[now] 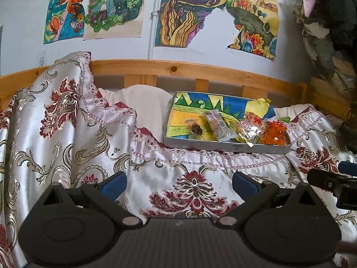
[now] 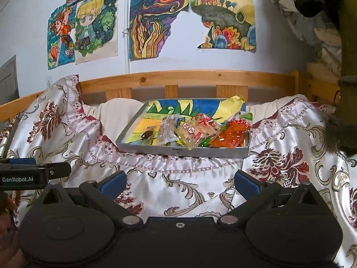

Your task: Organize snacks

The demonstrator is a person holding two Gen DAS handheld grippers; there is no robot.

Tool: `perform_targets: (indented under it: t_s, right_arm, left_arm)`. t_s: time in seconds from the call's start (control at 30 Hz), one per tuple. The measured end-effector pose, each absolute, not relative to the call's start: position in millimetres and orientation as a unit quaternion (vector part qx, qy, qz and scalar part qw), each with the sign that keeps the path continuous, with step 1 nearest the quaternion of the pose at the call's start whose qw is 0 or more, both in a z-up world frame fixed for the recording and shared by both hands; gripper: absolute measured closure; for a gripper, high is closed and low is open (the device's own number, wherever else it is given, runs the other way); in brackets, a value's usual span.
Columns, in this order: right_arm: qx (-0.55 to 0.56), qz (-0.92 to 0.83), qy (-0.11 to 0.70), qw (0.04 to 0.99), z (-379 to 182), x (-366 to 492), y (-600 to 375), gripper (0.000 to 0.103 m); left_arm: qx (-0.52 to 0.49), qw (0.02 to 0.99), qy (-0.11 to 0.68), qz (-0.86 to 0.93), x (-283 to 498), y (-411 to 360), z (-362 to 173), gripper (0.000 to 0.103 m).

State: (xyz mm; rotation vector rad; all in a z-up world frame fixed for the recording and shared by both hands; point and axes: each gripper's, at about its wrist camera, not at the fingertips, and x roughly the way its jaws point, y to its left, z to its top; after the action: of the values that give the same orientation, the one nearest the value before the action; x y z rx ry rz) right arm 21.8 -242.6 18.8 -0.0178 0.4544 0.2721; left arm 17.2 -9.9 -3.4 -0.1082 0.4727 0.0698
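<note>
A shallow grey tray [image 1: 223, 143] [image 2: 156, 150] lined with a colourful drawing rests on the bed. In it lie a small dark brown snack [image 1: 196, 129] [image 2: 147, 135], a clear packet [image 1: 217, 125] [image 2: 167, 129], a yellowish packet with red print [image 1: 252, 126] [image 2: 198, 129] and an orange-red packet [image 1: 275, 134] [image 2: 232, 137]. My left gripper [image 1: 179, 184] is open and empty, well short of the tray. My right gripper [image 2: 179, 184] is open and empty too, in front of the tray.
A silky white and red patterned cover [image 1: 67, 134] [image 2: 290, 156] drapes the bed. A wooden rail [image 1: 178, 69] [image 2: 189, 77] and a wall with drawings stand behind. The other gripper shows at the right edge of the left wrist view [image 1: 334, 183] and at the left edge of the right wrist view [image 2: 33, 174].
</note>
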Motion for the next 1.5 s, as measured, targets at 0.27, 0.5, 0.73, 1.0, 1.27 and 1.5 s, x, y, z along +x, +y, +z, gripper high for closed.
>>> perform_targets:
  t_s: [0.27,0.5,0.73,1.0,1.27,1.5]
  right_arm:
    - [-0.008,0.137,0.234,0.962,15.3,24.2,-242.4,0.001]
    - [-0.006,0.138,0.246,0.959,9.6,28.2,-241.8,0.001]
    - [-0.012,0.143,0.251,0.957,6.5,28.4,-239.2,0.001]
    - [-0.012,0.143,0.254,0.956,5.0,29.2,-239.1,0.001]
    - [-0.013,0.144,0.256,0.956,3.7,29.6,-238.5,0.001]
    - [-0.012,0.144,0.256,0.956,3.9,29.5,-238.1,0.001]
  left_arm:
    - [-0.057,0.967,0.244,0.041,17.3,-7.1,-10.7,0.001]
    - [-0.064,0.965,0.249,0.047,19.4,-5.2,-15.0,0.001]
    - [-0.062,0.965,0.249,0.047,18.6,-5.0,-15.9,0.001]
    - [-0.062,0.965,0.249,0.047,18.1,-4.6,-15.9,0.001]
    - [-0.062,0.965,0.249,0.047,18.0,-4.4,-15.8,0.001]
    - [-0.063,0.965,0.249,0.046,18.1,-4.0,-15.7,0.0]
